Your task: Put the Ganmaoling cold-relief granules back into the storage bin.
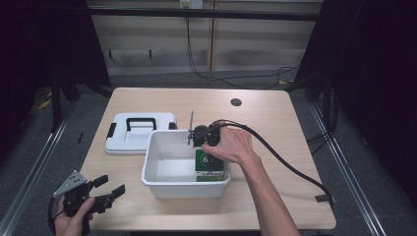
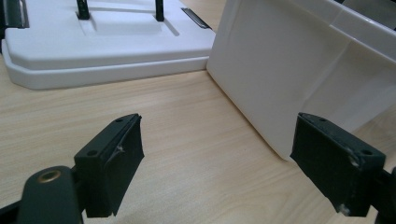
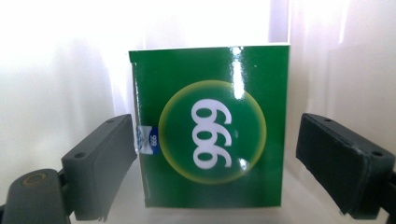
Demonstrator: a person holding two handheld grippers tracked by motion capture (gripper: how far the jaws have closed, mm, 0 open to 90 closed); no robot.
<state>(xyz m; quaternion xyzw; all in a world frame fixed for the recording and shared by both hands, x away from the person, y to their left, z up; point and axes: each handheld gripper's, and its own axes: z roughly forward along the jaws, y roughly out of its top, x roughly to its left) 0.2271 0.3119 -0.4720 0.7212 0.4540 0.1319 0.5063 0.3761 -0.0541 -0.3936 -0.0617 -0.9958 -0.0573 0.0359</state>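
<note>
**Gloss, plastic and wood grain**

The green box (image 3: 210, 126) looks like glossy printed card, catching bright glare. The white tub (image 1: 162, 169) and the lid (image 1: 140, 135) at its 10 o'clock are smooth plastic with a soft sheen. The surface (image 2: 187, 140) shows pale matt wood grain. The left hand-held gripper (image 2: 217, 168) has matt black, scuffed pads.

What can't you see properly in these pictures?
- High view: most of the green cardboard box inside the white plastic tub is covered by the person's right hand and the right gripper.
- Right gripper view: whether the left-side jaw touches the box is unclear; the small blue sticker is too tiny to read.
- Left gripper view: the white plastic lid with its black handle is cut off by the top edge.
</note>
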